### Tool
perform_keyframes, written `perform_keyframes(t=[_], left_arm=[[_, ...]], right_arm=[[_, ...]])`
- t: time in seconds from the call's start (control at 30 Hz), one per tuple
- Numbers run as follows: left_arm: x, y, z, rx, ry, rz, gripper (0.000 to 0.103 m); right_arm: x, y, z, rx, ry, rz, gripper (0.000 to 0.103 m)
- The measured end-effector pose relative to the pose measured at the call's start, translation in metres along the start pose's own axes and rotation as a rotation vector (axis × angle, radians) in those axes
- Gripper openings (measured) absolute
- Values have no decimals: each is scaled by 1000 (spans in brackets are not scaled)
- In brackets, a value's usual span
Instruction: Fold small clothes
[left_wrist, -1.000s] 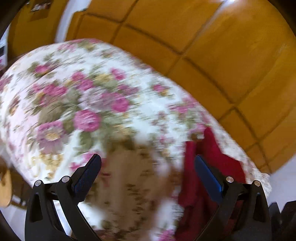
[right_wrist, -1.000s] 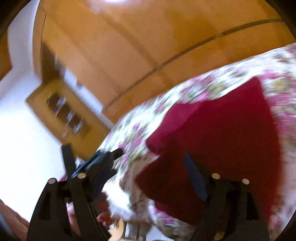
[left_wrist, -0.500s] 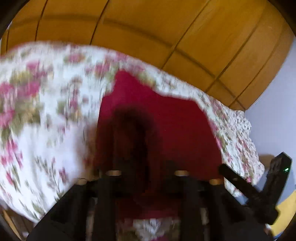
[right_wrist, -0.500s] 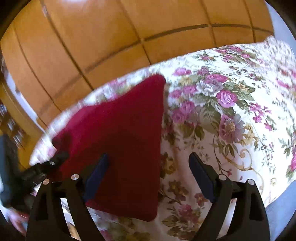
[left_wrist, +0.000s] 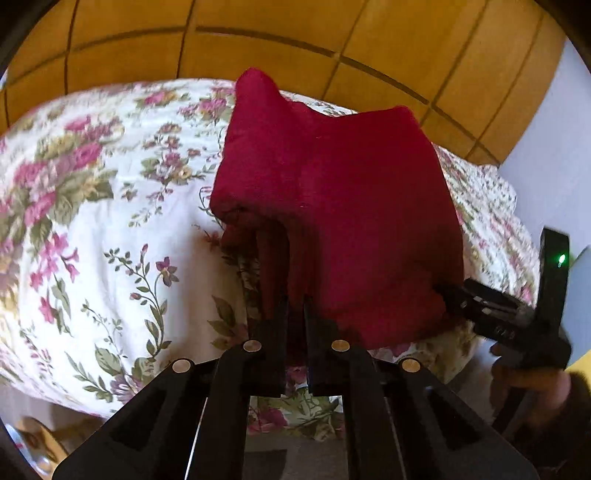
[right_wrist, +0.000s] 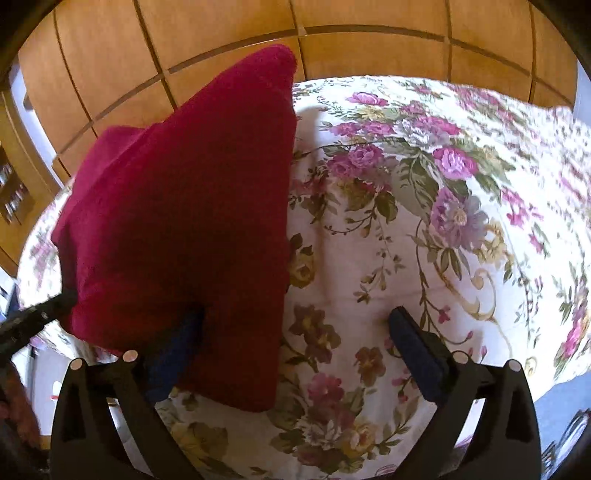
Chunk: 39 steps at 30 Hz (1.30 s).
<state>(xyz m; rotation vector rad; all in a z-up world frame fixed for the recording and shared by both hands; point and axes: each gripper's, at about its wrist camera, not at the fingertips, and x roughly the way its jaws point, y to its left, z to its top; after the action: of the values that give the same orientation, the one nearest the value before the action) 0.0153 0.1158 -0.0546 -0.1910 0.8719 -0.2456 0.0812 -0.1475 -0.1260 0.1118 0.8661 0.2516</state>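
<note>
A dark red garment (left_wrist: 351, 206) lies folded on a floral bedspread (left_wrist: 92, 229). My left gripper (left_wrist: 295, 302) is shut on a bunched fold at the garment's near edge. My right gripper (left_wrist: 517, 317) shows at the far right of the left wrist view, by the garment's near right side. In the right wrist view the red garment (right_wrist: 177, 206) fills the left half. My right gripper (right_wrist: 297, 317) is wide and its jaws are opening. Its left finger (right_wrist: 173, 343) lies over the garment's near corner and its right finger (right_wrist: 413, 339) over bare bedspread (right_wrist: 424, 229). The pads do not press the cloth.
Wooden wardrobe panels (left_wrist: 295, 37) stand behind the bed. The bed's near edge (left_wrist: 295, 406) drops off just under my grippers. A hand (left_wrist: 528, 384) holds the right gripper. My left gripper (right_wrist: 29, 321) pokes in at the left of the right wrist view.
My left gripper swung from over bare bedspread to the red garment's near edge and shut on it. My right gripper dropped and tilted down onto the garment's corner, its jaws widening.
</note>
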Motion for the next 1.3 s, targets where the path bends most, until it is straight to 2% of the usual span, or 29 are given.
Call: perform_keyframes(t=[0.1,0.23,0.27,0.37,0.47,0.57,0.67,0.77,0.83,0.9,0.97,1.1,1.17,1.2,1.27,1.3], left_arm=[[-6,3,4,-10,-26,-14,6],[-35,0,13,-16,-116,-47,8],[-47,-1,18,-12,-166,-40,8],[-63,-7,42,-6,-247,-48,8],[-59,-20,72,20,-292,-27,8],[-32,-41,102,106,-258,21,8],[13,-44,117,158,-198,112,8],[50,-13,110,99,-114,200,8],[61,6,93,58,-79,198,8],[59,19,73,47,-134,215,8],[57,19,64,62,-156,232,8],[54,19,62,58,-189,206,8],[45,20,61,45,-211,170,8],[39,23,62,19,-216,144,10],[25,27,64,-39,-226,121,30],[13,30,63,-75,-257,121,51]], right_arm=[[-16,-5,4,42,-22,49,100],[-53,-19,26,101,-166,96,100],[-58,-23,35,110,-182,82,100],[-57,-27,57,103,-191,44,100],[-48,-24,83,90,-182,-35,100],[-32,-19,101,102,-145,-100,100],[-9,-16,114,117,-112,-107,100],[14,-8,120,108,-96,-129,100],[30,3,119,70,-78,-138,100],[54,19,112,-23,-12,-171,100],[69,26,107,-88,-28,-200,100],[69,4,105,-9,-24,-92,100],[59,-1,101,10,-47,-76,100],[51,-4,98,27,-55,-74,100],[28,-6,93,85,-94,-91,101],[12,-6,87,113,-135,-102,101]])
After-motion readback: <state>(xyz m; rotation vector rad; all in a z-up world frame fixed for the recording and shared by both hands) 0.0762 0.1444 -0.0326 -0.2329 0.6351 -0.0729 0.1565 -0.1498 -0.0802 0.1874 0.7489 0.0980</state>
